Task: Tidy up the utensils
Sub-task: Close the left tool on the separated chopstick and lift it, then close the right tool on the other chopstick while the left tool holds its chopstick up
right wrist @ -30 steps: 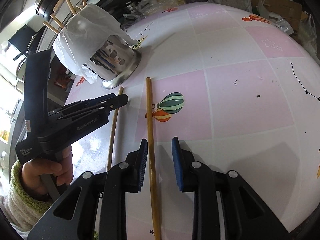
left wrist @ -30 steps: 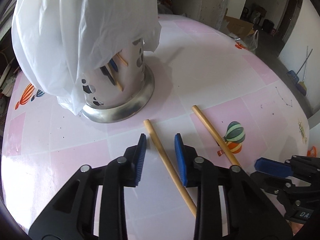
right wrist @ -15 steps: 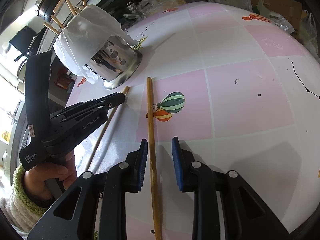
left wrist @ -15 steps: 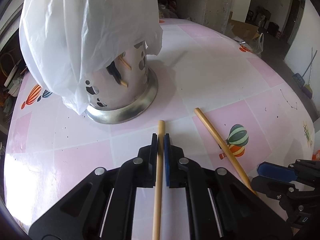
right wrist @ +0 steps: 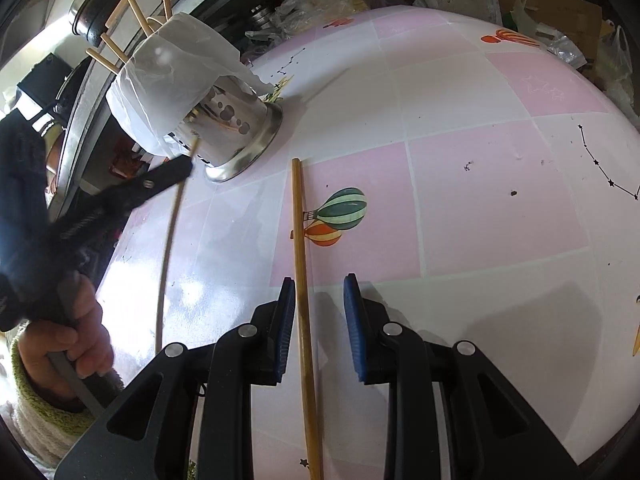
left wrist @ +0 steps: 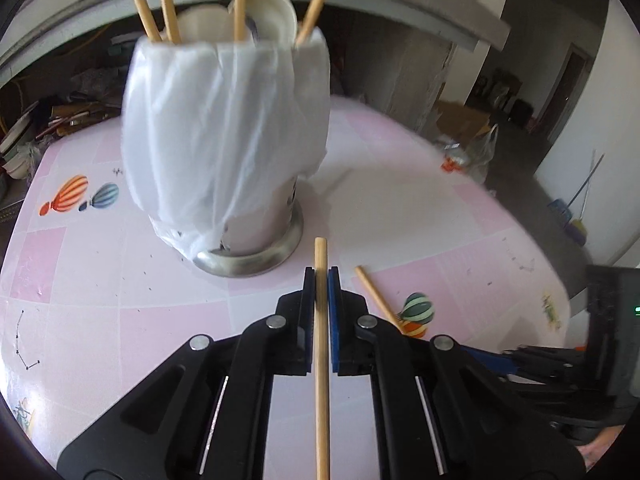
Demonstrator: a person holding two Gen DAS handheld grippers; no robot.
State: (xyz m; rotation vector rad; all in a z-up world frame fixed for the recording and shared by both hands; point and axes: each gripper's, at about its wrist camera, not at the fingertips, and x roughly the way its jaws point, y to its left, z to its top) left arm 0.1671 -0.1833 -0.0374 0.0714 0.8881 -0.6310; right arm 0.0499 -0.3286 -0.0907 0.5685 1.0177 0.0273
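the left tongs (left wrist: 321, 276) pinch a chopstick (left wrist: 321, 356) between their blue pads, which press on its shaft from both sides. the stick runs straight along the tongs, its blunt tip sticking out just past the pads and pointing toward the holder (left wrist: 248, 248), a steel cup with a flared foot standing on the desk (left wrist: 80, 320). in the right wrist view the same stick (right wrist: 170, 236) looks blurred and slants up from near the person's hand (right wrist: 68, 340) to the tip of the left tongs (right wrist: 176, 170), close beside the holder's foot.

a white plastic bag (left wrist: 224, 128) is draped over the holder's upper part and leaves only the lower wall and foot bare. several chopsticks (left wrist: 240, 0) stand in it, leaning apart, with pale spoons (left wrist: 272, 12) among them.

the right tongs (right wrist: 316, 312) are spread a little and grip nothing. a second chopstick (right wrist: 302, 280) lies flat on the desk between their pads, closer to the left pad; whether it touches that pad cannot be told. its far end reaches toward the holder (right wrist: 236, 136) but stops apart from it. in the left wrist view this stick (left wrist: 376, 296) lies just right of the left tongs, beside a printed balloon (left wrist: 418, 310).

the desk wears a cloth of pink and white squares.
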